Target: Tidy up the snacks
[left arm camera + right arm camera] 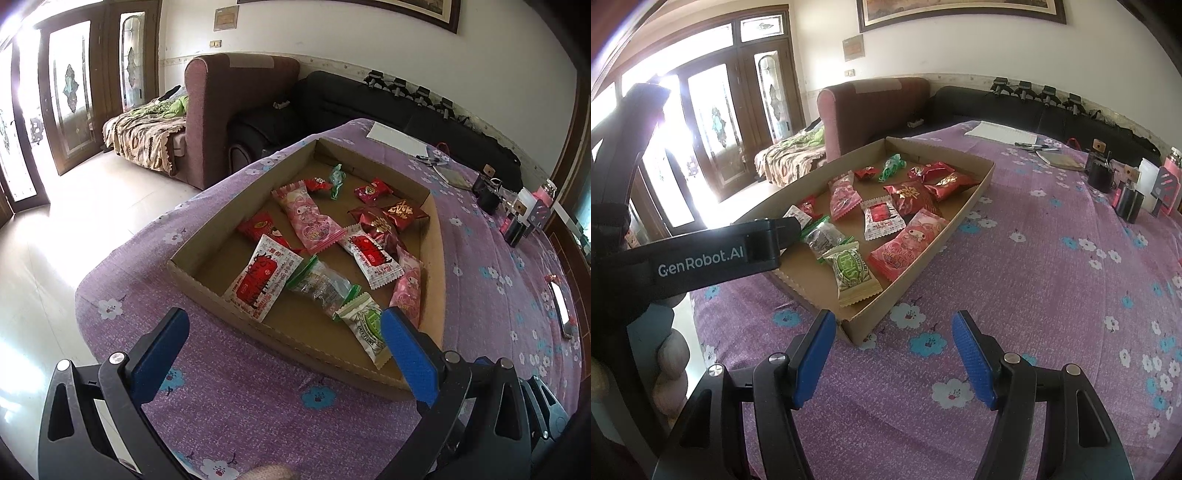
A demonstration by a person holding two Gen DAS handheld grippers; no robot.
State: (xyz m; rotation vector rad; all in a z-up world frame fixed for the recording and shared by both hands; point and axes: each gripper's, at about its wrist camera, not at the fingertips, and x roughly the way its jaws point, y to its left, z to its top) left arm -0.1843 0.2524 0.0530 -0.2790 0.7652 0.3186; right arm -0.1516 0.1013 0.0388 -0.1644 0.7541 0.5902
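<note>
A shallow cardboard tray [192, 271] [982, 181] on the purple flowered tablecloth holds several snack packets: pink ones [314, 221] [908, 245], red ones [373, 190] [910, 197], red-and-white ones [258, 282] [881, 219], a green-and-white one [364, 330] [851, 273], a clear green-edged bag [321, 284] [823, 236] and a green twist candy [337, 179] [892, 166]. My left gripper [286, 343] is open and empty, over the tray's near edge. My right gripper [894, 347] is open and empty, over the cloth just in front of the tray's near corner. The left gripper's body [701, 254] shows in the right wrist view.
At the table's far right stand dark jars [1099, 175], a white box and a pink bottle [1172, 158]. A paper sheet [1001, 133], pens and a notebook [1062, 160] lie at the back. A phone [559, 304] lies at the right. Sofas stand behind the table.
</note>
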